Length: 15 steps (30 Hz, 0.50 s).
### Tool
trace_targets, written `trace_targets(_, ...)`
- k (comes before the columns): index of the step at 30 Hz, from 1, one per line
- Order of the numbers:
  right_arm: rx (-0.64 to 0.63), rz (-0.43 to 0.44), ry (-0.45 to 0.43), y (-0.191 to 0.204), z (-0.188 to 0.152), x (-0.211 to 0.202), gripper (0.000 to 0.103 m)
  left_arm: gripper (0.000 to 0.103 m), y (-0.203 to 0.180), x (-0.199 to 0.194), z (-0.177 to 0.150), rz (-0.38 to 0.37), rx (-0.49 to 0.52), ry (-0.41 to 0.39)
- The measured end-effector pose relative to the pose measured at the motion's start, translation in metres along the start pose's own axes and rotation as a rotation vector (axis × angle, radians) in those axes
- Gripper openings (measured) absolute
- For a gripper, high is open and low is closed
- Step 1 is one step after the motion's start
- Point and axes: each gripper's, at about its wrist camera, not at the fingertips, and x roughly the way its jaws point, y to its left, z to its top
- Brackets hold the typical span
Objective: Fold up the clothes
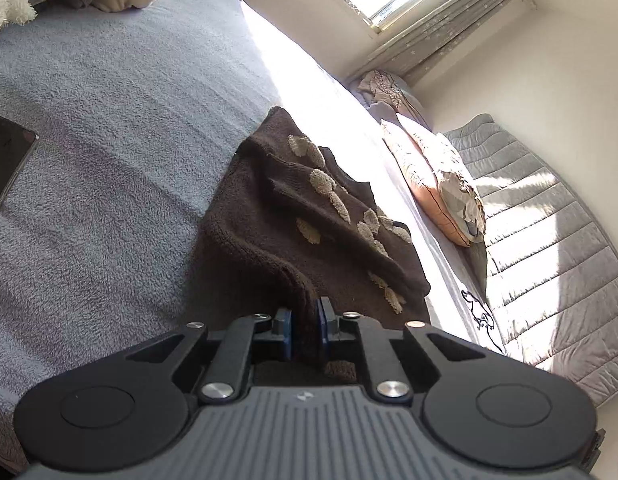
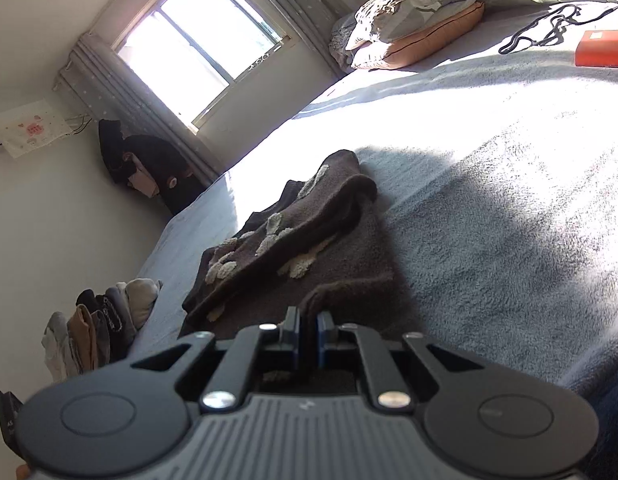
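A dark brown knit sweater point(image 1: 301, 216) with beige fuzzy patches lies partly folded on the grey fleece bed cover point(image 1: 109, 128). My left gripper point(image 1: 305, 316) is shut on a thick fold of the sweater's near edge. In the right wrist view the same sweater point(image 2: 309, 232) lies ahead, a sleeve folded across it. My right gripper point(image 2: 307, 324) is shut on another near edge of the sweater, which rises in a small hump just ahead of the jaws.
A dark tablet point(image 1: 5, 160) lies at the left. Stacked pillows point(image 1: 437, 184) and a grey quilt point(image 1: 549, 240) sit at the bed's head. A pile of folded clothes point(image 2: 97, 328), a black cord point(image 2: 545, 28) and an orange box point(image 2: 601, 48) lie on the bed.
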Motion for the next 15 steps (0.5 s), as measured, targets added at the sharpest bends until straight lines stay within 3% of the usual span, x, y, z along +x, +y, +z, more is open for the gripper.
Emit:
trace_targets(3,-0.005,0.016,-0.025,0.006,0.024,0.016,0.008,0.012,-0.008,0.011,0.023,-0.029,-0.019,-0.013)
trace_targets(7,-0.013,0.023,-0.053,0.012,0.063,0.05,0.008,0.012,-0.022,0.032,0.058,-0.011,0.032,-0.028)
trace_targets(15,-0.029,-0.016,-0.086,0.019,0.137,0.149,0.008,0.011,-0.057,0.118,0.132,0.128,0.21,-0.062)
